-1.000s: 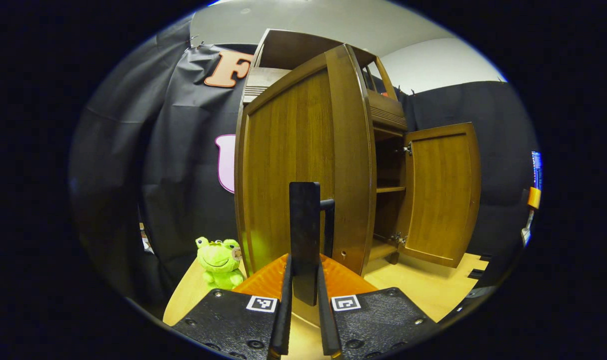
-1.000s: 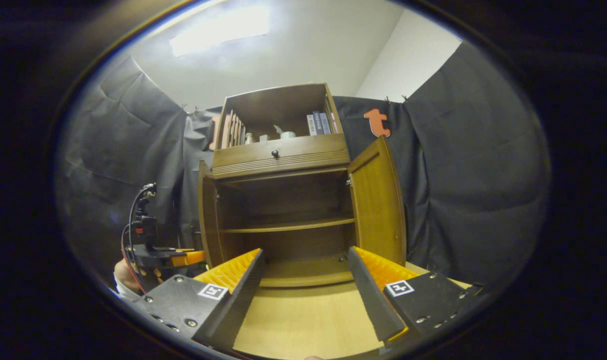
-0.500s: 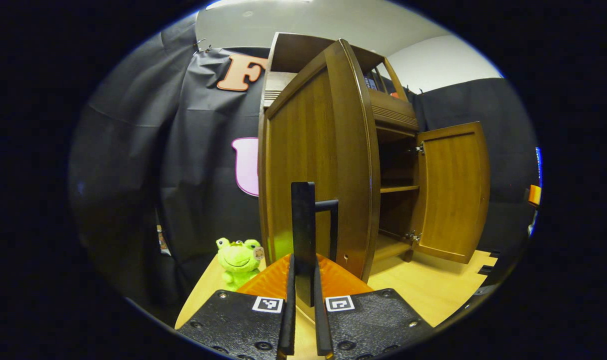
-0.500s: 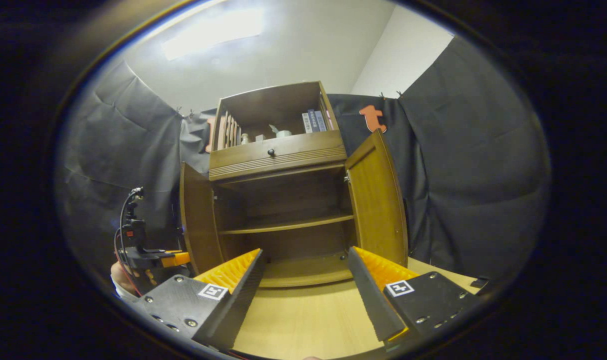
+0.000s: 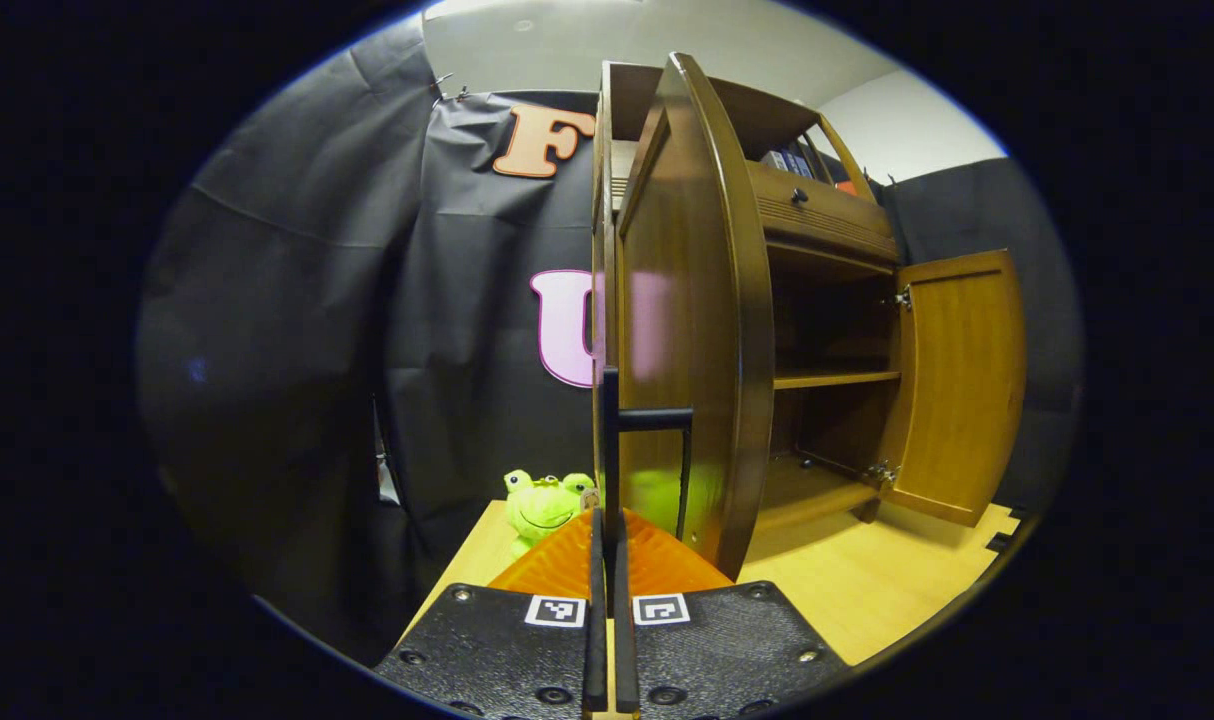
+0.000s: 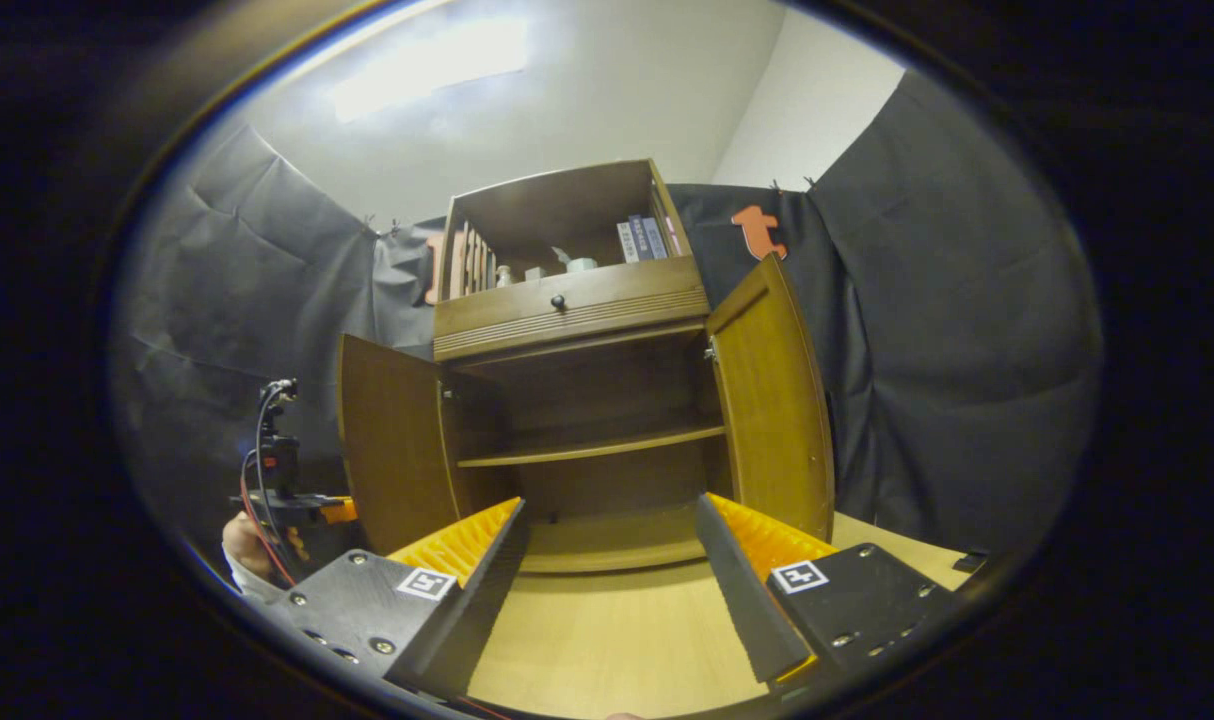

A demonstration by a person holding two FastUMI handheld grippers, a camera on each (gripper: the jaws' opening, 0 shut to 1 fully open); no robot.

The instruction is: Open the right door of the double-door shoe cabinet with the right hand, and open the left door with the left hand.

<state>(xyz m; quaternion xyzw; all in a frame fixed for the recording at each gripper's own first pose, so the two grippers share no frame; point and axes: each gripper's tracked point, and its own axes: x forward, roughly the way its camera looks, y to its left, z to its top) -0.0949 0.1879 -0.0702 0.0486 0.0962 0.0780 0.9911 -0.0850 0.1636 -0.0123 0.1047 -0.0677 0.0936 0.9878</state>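
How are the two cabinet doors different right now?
The left door has the left gripper shut on its handle, while the right door stands free, with the right gripper open and apart from it. In the left gripper view the left door looms edge-on; the right door shows its inner face. Both are brown wood and swung open.

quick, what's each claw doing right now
Left claw: closed on the left door's handle.
Right claw: open, holding nothing, facing the open cabinet.

Gripper point(image 5: 608, 540) seemingly clamps door handle point(image 5: 610, 440).
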